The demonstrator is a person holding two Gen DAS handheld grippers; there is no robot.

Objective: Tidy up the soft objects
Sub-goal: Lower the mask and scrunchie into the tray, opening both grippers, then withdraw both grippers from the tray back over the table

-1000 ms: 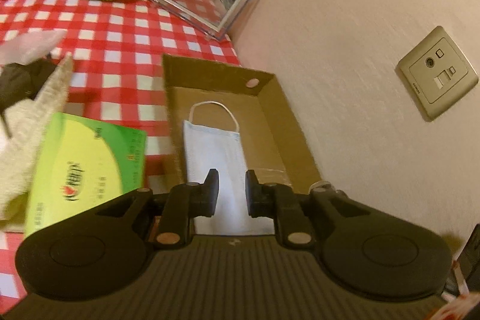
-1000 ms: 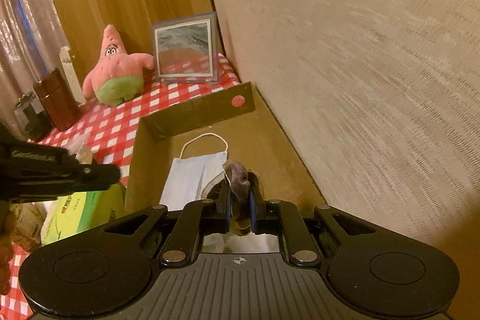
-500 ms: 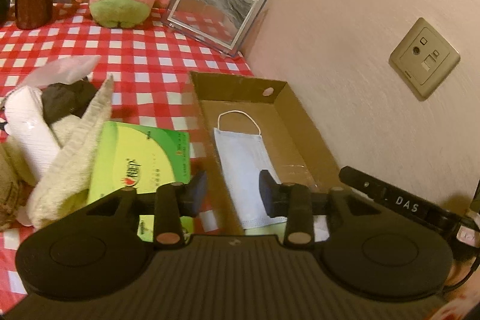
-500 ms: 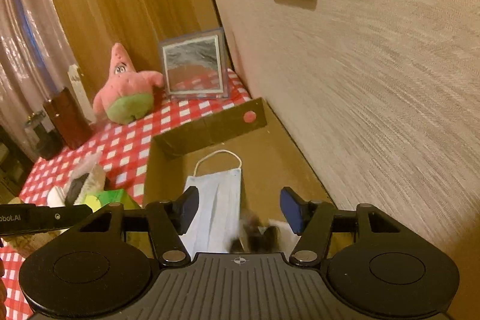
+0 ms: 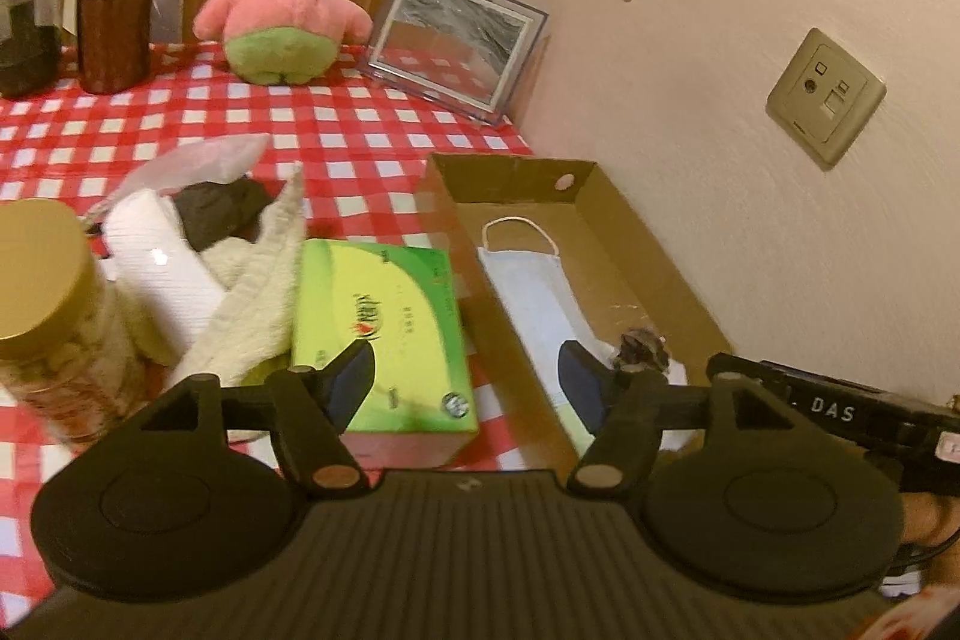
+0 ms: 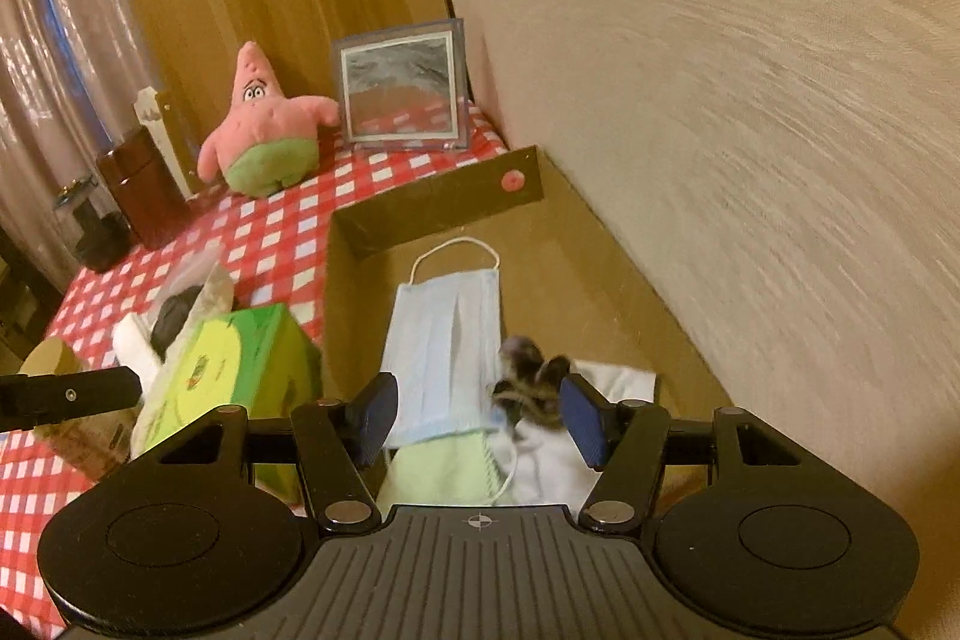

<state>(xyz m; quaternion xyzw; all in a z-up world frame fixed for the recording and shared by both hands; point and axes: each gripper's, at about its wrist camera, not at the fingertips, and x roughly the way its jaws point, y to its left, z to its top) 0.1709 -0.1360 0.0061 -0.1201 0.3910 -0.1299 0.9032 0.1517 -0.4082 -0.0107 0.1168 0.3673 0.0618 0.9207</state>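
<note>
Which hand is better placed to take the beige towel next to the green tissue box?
Probably left. The left gripper is open above the tissue box, near the towel; the right gripper hangs over the cardboard box.

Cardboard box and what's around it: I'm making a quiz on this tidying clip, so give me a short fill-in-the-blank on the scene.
1. The face mask lies inside the cardboard ____.
2. The pink starfish plush sits on the red-and-white ____ cloth.
3. The tissue pack beside the box is mostly ____ in colour.
4. The right gripper has its jaws ____, nothing clamped.

Missing words: box; checked; green; open
</note>
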